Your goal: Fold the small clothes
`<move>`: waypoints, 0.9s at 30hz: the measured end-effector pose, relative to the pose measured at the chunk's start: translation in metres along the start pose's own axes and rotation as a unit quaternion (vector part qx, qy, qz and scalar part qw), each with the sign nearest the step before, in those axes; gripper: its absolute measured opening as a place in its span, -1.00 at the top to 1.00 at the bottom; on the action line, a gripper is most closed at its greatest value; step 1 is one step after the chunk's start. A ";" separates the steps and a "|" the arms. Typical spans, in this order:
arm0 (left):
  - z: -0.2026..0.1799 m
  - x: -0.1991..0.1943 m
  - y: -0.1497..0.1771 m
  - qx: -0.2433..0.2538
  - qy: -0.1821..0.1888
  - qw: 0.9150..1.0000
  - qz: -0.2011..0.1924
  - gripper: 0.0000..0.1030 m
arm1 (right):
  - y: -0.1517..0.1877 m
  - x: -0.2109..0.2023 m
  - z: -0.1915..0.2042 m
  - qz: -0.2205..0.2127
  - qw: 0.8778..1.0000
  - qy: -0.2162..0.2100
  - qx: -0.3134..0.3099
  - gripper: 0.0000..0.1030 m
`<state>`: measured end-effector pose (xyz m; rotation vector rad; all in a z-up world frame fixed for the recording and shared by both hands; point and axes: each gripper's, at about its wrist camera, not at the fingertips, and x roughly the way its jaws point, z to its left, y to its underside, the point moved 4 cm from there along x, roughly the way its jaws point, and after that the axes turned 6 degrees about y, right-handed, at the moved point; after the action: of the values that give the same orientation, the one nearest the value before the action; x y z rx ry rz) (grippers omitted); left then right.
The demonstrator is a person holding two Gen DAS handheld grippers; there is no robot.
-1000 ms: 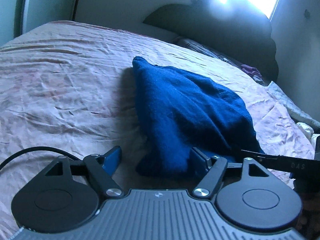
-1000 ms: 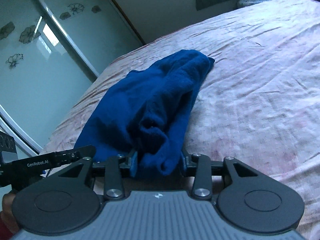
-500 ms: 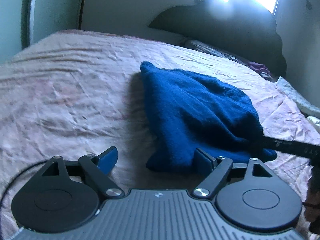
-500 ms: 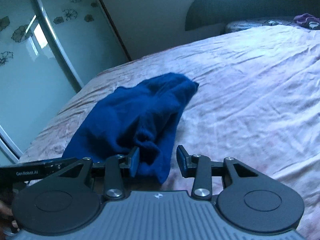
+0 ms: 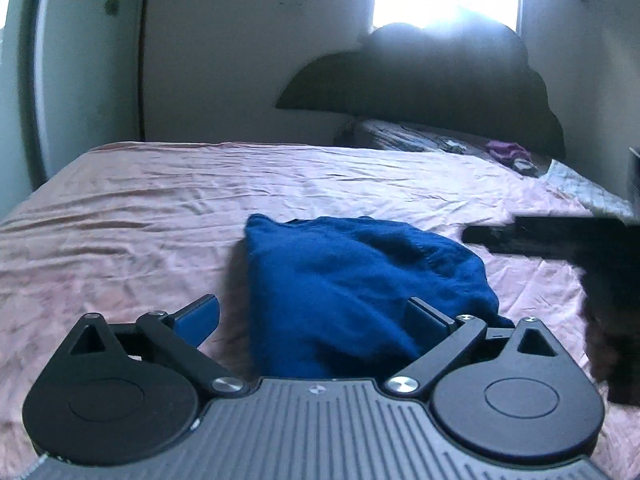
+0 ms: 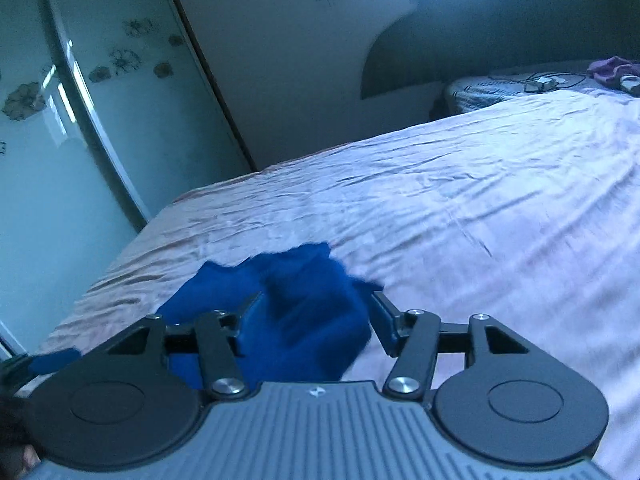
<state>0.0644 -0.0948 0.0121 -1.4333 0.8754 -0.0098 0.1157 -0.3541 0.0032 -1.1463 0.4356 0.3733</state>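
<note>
Blue garment (image 5: 352,280): fuzzy matt knit cloth. Bed sheet (image 5: 140,208): thin creased cloth, slight sheen. Wardrobe door (image 6: 60,140): glossy glass-like panel.

Both wrist views low, close over bed (image 5: 120,216), facing headboard (image 5: 440,80); share blue garment (image 5: 340,280).

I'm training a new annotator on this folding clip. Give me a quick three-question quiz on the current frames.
1. True or false: the left tongs are clamped shut on the blue garment.
2. What does the blue garment lie on? A) wooden floor B) pink bedsheet C) chair
3. Fill in: the right tongs are ____, with blue cloth between their fingers.

Key: 1 false, they are wide open; 2 B; 3 open.
</note>
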 end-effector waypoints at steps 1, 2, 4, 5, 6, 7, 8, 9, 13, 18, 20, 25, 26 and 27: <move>-0.004 0.004 -0.001 0.003 0.003 1.000 0.003 -0.92 | -0.007 0.010 -0.002 0.007 1.000 -0.002 -0.002 -0.12; -0.008 0.008 -0.001 0.007 0.008 1.000 0.006 -0.92 | -0.015 0.023 -0.002 0.016 1.000 -0.006 -0.007 -0.12; -0.018 0.014 -0.001 0.017 0.016 1.000 0.011 -0.93 | -0.024 0.041 0.000 0.033 0.999 -0.018 -0.020 -0.12; -0.022 0.016 0.000 0.022 0.018 1.000 0.012 -0.93 | -0.027 0.051 0.002 0.042 0.999 -0.021 -0.028 -0.12; -0.026 0.020 0.001 0.028 0.020 0.999 0.015 -0.93 | -0.030 0.062 0.005 0.054 0.997 -0.026 -0.038 -0.12; -0.030 0.024 0.002 0.033 0.022 0.999 0.018 -0.93 | -0.031 0.069 0.009 0.064 0.996 -0.031 -0.047 -0.11; -0.033 0.027 0.003 0.037 0.026 0.999 0.022 -0.93 | -0.032 0.080 0.011 0.076 0.995 -0.034 -0.054 -0.11; -0.035 0.029 0.004 0.042 0.029 0.998 0.026 -0.93 | -0.032 0.088 0.012 0.085 0.994 -0.034 -0.058 -0.11; -0.043 0.035 0.005 0.059 0.033 0.997 0.027 -0.93 | -0.030 0.103 0.017 0.105 0.990 -0.050 -0.083 0.83; -0.042 0.042 -0.002 0.055 0.025 0.998 0.010 -0.97 | -0.038 0.092 0.033 0.061 0.987 -0.052 -0.139 0.88; -0.042 0.049 -0.005 0.043 0.027 0.999 0.015 -0.97 | -0.049 0.091 0.037 0.032 0.987 -0.037 -0.153 0.88; -0.050 0.062 0.002 0.053 0.028 0.998 0.036 -0.98 | -0.053 0.110 0.044 0.037 0.983 -0.028 -0.177 0.88; -0.051 0.064 0.003 0.054 0.031 0.997 0.040 -0.98 | -0.051 0.117 0.045 0.046 0.982 -0.025 -0.180 0.88; -0.052 0.064 0.005 0.055 0.034 0.997 0.042 -0.98 | -0.049 0.124 0.043 0.059 0.982 -0.025 -0.176 0.86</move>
<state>0.0793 -0.1701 -0.0187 -1.2988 0.9759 -0.0427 0.2517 -0.3240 -0.0069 -1.4539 0.4039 0.5988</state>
